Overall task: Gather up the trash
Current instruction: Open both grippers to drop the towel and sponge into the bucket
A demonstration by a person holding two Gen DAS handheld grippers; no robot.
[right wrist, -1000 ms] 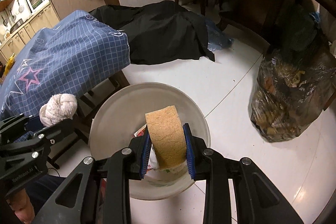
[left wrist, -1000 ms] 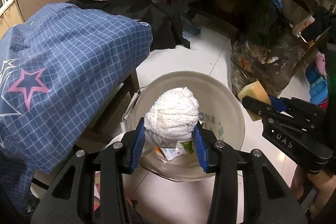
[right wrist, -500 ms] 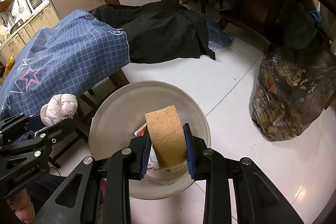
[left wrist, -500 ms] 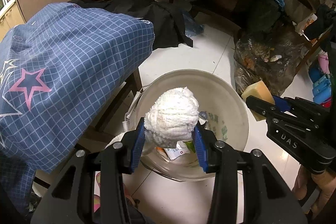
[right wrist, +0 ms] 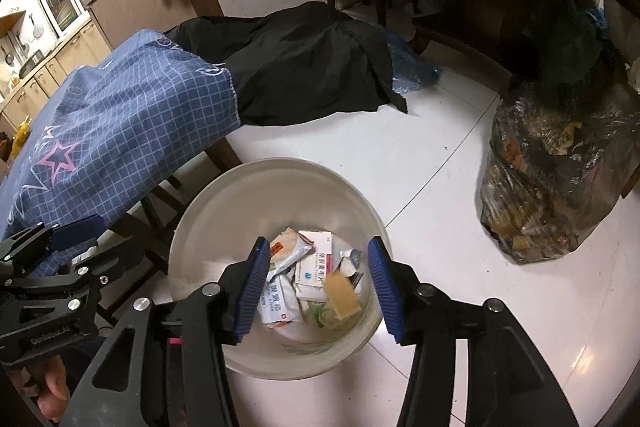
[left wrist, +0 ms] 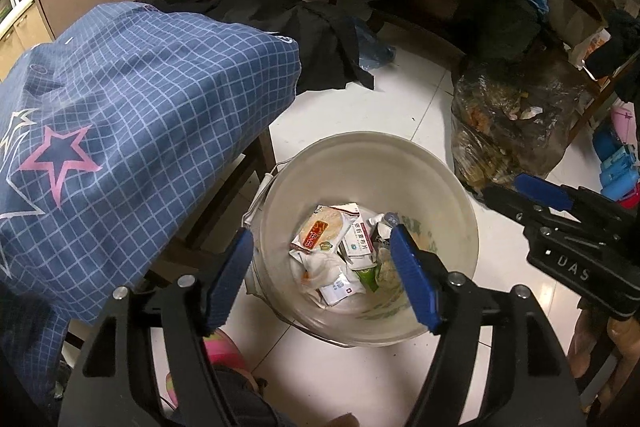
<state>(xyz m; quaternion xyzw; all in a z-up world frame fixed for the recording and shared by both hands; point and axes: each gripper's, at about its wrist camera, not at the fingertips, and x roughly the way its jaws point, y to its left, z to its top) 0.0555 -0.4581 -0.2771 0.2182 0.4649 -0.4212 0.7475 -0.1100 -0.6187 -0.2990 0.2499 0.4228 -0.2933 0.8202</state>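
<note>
- The left gripper [left wrist: 326, 271] hangs over the white plastic bucket [left wrist: 404, 163] with its blue-padded jaws spread wide and nothing between them.
- The right gripper [right wrist: 320, 287] is likewise spread wide and empty, directly above the same bucket [right wrist: 224, 203].
- The trash sits at the bottom of the bucket, a loose heap of crumpled wrappers and cartons.
- On top at the far side lies a clear packet holding a round pale rice cracker [left wrist: 320, 229] with a red and orange label.
- Beside it is a white medicine box [left wrist: 358, 241] with a blue logo and printed characters; in the right wrist view the same box [right wrist: 316, 267] shows a red stripe along one edge.
- A tan sponge piece [right wrist: 340, 293], rough-faced and wedge-shaped, rests tilted on the heap just beside the box, near the bucket's right wall.
- A white, crumpled lump [left wrist: 324, 267] lies low in the heap; whether it is cloth or paper cannot be told.
- A green wrapper [left wrist: 370, 277] pokes out beneath the box, and a flat white sachet [right wrist: 276, 301] with blue print lies on the left.
- The bucket stands on the white tiled floor [right wrist: 400, 155], just beside a table draped in a blue checked cloth [left wrist: 132, 131] with pink stars.
- A full, dark translucent garbage bag [right wrist: 552, 179] sits on the floor, apart from the bucket to the right.
</note>
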